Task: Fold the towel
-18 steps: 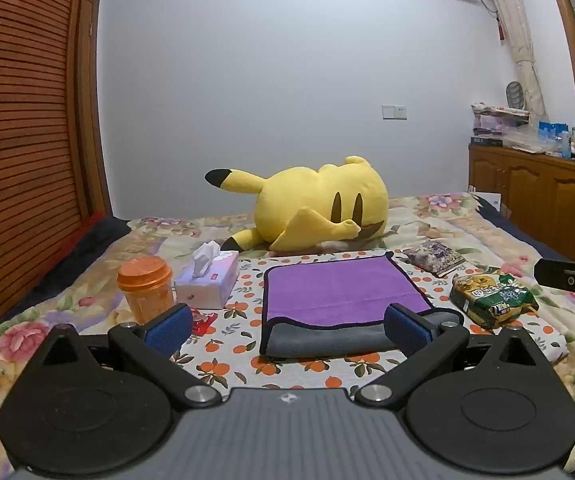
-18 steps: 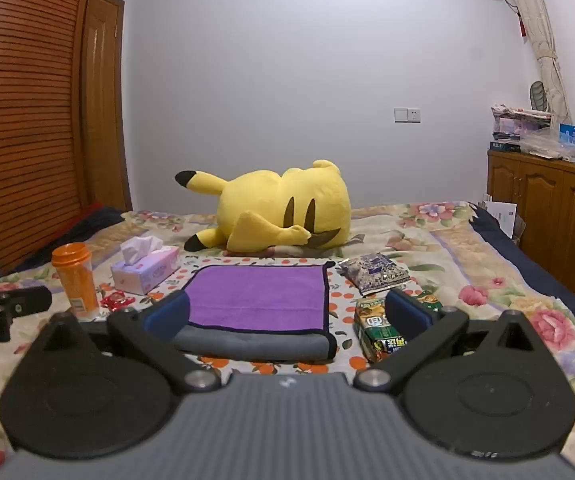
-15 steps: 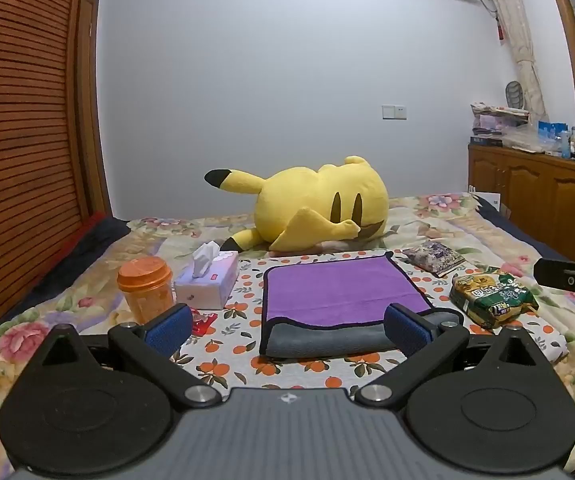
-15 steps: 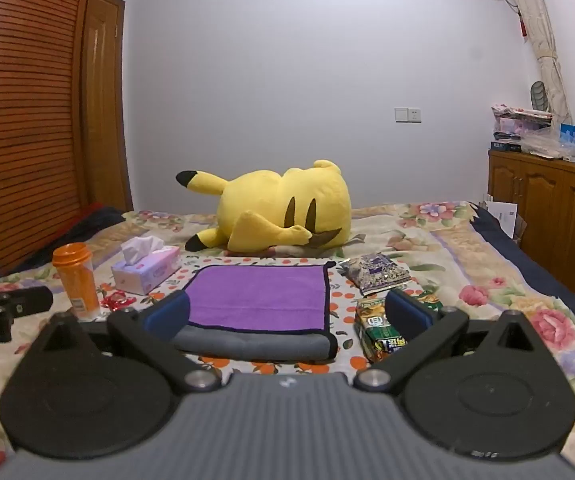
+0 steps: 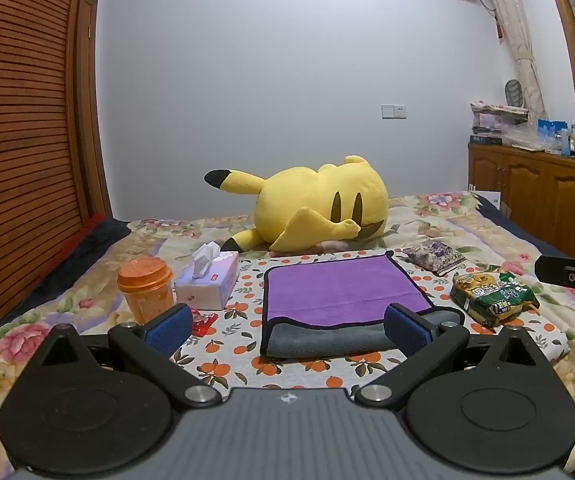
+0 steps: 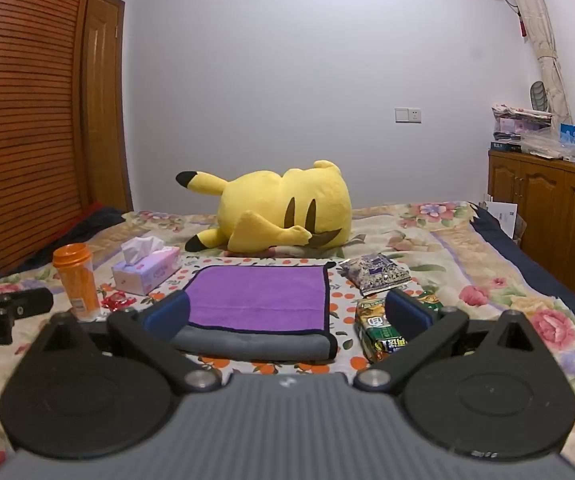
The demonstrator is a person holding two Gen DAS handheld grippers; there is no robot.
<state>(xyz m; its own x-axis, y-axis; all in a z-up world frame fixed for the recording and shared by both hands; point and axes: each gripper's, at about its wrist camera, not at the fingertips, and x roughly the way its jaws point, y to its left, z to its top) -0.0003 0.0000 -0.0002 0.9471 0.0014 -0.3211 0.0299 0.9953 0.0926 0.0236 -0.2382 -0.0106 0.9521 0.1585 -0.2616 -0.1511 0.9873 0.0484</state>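
Note:
A purple towel with a grey underside (image 5: 339, 292) lies flat on the orange-print cloth on the bed; its near edge is folded over and shows grey. It also shows in the right wrist view (image 6: 263, 296). My left gripper (image 5: 287, 326) is open and empty, held above the bed just short of the towel's near edge. My right gripper (image 6: 287, 316) is open and empty, likewise short of the near edge. The right gripper's side shows at the right of the left wrist view (image 5: 571, 276), and the left gripper's side at the left of the right wrist view (image 6: 3, 312).
An orange-lidded bottle (image 5: 145, 290), a tissue box (image 5: 207, 282) and a red wrapper (image 5: 201, 320) lie left of the towel. Two snack packets (image 5: 491, 294) (image 5: 433, 256) lie to its right. A yellow plush toy (image 5: 315, 208) lies behind it. Wooden cabinets (image 5: 547, 200) stand at the right.

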